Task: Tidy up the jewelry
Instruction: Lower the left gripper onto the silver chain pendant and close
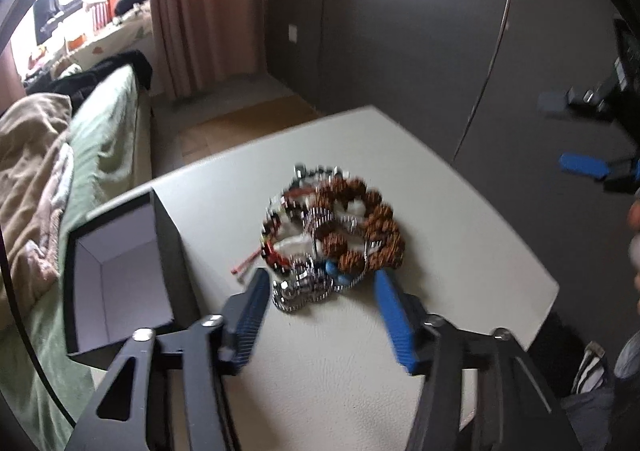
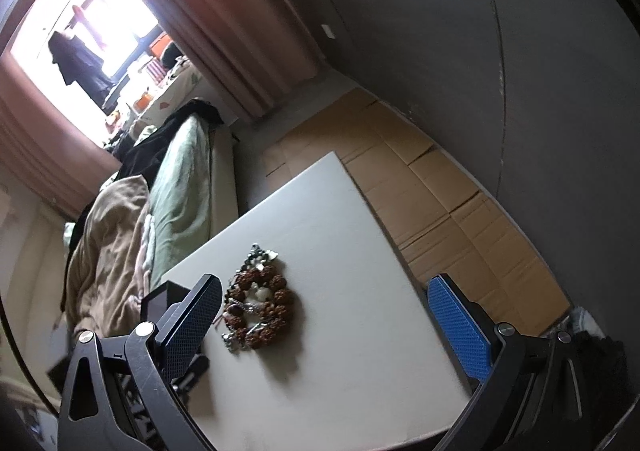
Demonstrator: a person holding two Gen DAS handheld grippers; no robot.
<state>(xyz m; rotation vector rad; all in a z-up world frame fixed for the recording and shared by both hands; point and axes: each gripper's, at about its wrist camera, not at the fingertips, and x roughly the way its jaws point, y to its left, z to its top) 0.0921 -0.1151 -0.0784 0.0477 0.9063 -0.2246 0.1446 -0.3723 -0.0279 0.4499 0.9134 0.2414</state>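
Note:
A tangled pile of jewelry [image 1: 332, 231] lies on the white table [image 1: 460, 251]: a brown beaded bracelet [image 1: 372, 227], silver chains [image 1: 304, 287] and a thin red piece [image 1: 246, 264]. My left gripper [image 1: 322, 283] is open, its blue fingers on either side of the pile's near edge. An open dark box [image 1: 120, 275] with a pale inside stands at the table's left edge. In the right wrist view the pile [image 2: 258, 311] lies ahead of my right gripper [image 2: 324, 303], which is open, empty and held above the table. The right gripper also shows in the left wrist view [image 1: 584, 167].
A bed with green sheet and beige blanket [image 1: 48, 179] runs along the table's left side. Dark cabinet doors [image 1: 440, 31] stand behind the table. Flattened cardboard [image 2: 440, 203] covers the floor to the right. Curtains and a bright window [image 2: 112, 11] are at the back.

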